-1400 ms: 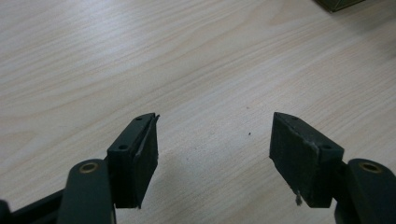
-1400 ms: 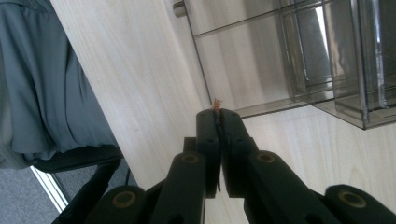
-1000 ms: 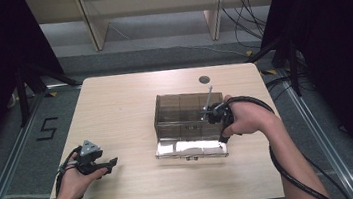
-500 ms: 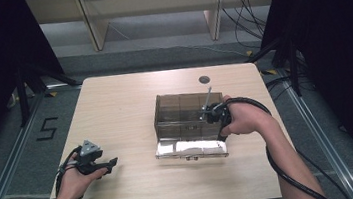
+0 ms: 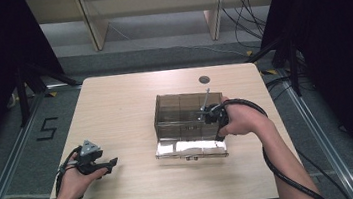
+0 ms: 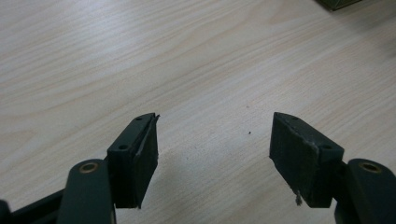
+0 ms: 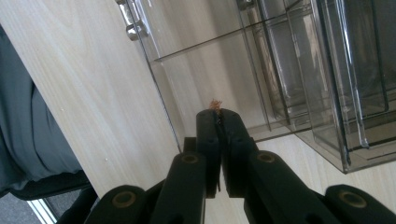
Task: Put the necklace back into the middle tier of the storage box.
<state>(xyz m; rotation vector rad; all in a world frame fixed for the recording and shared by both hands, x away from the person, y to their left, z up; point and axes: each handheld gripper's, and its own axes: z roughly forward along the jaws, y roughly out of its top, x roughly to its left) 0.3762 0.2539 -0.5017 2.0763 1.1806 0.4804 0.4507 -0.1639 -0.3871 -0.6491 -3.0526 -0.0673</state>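
Note:
A smoky clear plastic box (image 5: 181, 111) with several compartments stands right of the table's middle. Its clear lid (image 5: 190, 147) lies folded open and flat on the near side. My right gripper (image 5: 205, 114) sits at the box's right end, over the compartments. In the right gripper view its jaws (image 7: 218, 114) are shut, with a tiny orange fleck at the tips that I cannot identify; beyond them are the box (image 7: 299, 70) and the lid (image 7: 196, 42). My left gripper (image 5: 111, 163) rests low at the front left, open over bare wood (image 6: 215, 121), with nothing between the jaws.
The light wood table (image 5: 115, 111) has a small round hole (image 5: 204, 79) near its far edge. Black cables trail from both grippers. Dark frames and floor rails flank the table. A corner of the box (image 6: 336, 3) shows in the left gripper view.
My right hand has edged slightly left, over the box's right end. The left hand has not moved.

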